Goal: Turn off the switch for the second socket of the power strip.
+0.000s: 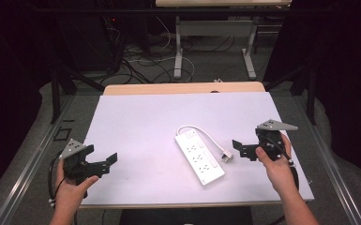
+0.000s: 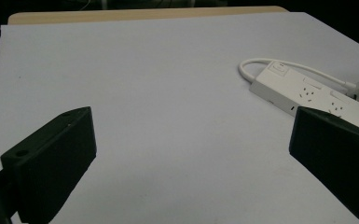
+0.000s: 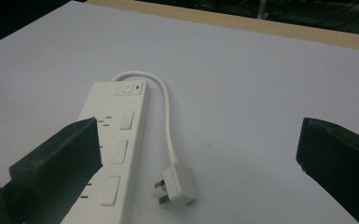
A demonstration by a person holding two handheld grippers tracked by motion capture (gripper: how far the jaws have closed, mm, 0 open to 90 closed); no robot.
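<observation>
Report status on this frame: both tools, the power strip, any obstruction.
Left tool open, held off the mat's left edge. Right tool open, beside the plug. Power strip flat on white mat, unplugged, untouched. Nothing in the way.

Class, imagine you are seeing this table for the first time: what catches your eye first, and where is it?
First is the white power strip, lying diagonally right of centre on the pale sheet, its short cable looping round to a plug beside it. Next come the two black grippers held open near the front edge: the left gripper at the left, the right gripper close to the plug.
</observation>
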